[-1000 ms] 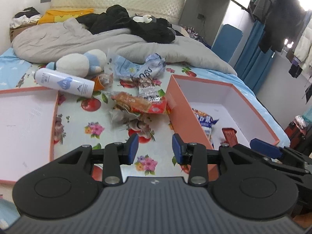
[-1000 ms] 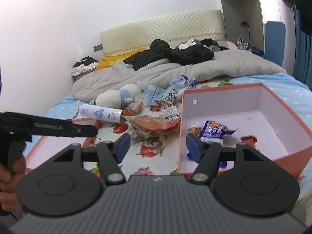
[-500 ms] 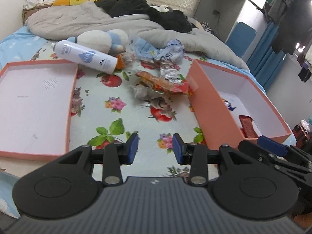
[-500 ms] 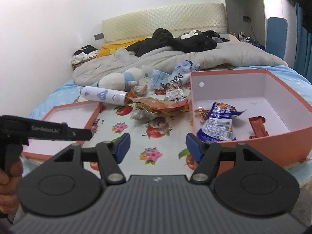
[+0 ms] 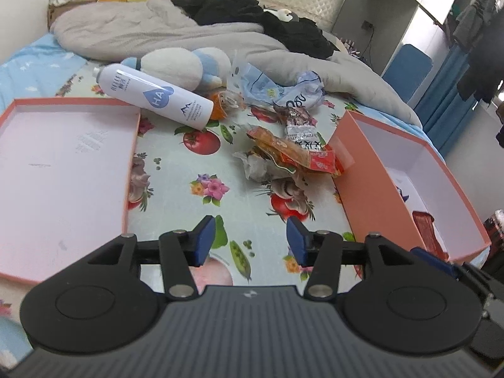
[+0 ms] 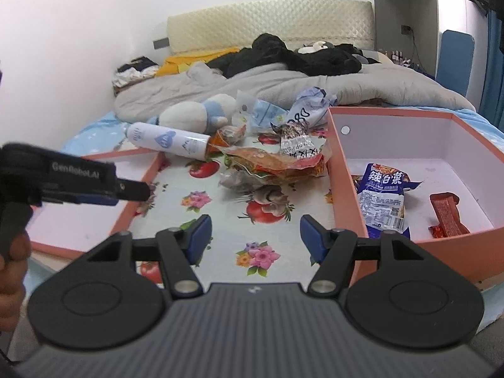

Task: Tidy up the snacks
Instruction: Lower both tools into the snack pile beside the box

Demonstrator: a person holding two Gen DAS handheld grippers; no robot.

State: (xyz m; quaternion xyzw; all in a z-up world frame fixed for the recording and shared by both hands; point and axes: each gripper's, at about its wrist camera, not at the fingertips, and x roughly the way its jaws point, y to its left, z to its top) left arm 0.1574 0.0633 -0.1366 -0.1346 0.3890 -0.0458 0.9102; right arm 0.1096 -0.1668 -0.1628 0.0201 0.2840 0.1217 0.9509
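Observation:
A pile of snack packets lies on the flowered bedsheet: an orange packet [image 5: 294, 152] [image 6: 277, 163], a dark striped packet [image 5: 300, 127] [image 6: 294, 145] and a crumpled grey wrapper [image 5: 261, 167]. An orange box [image 5: 371, 189] [image 6: 338, 189] at the right holds a blue packet [image 6: 382, 198] and a red bar [image 6: 445, 215]. My left gripper [image 5: 250, 244] is open and empty, short of the pile. My right gripper [image 6: 255, 239] is open and empty, left of the box.
The box lid [image 5: 129, 170] [image 6: 138, 195] lies at the left. A white spray bottle [image 5: 157, 99] [image 6: 170, 140], a plush toy [image 5: 179, 67], blue bags [image 5: 283, 91] and a grey duvet [image 5: 157, 37] lie beyond the pile. The left gripper's body [image 6: 72, 176] shows in the right view.
Both grippers have pulled back and shifted left, so more of the sheet and lid shows. Both stay open and empty. Nothing on the bed has moved.

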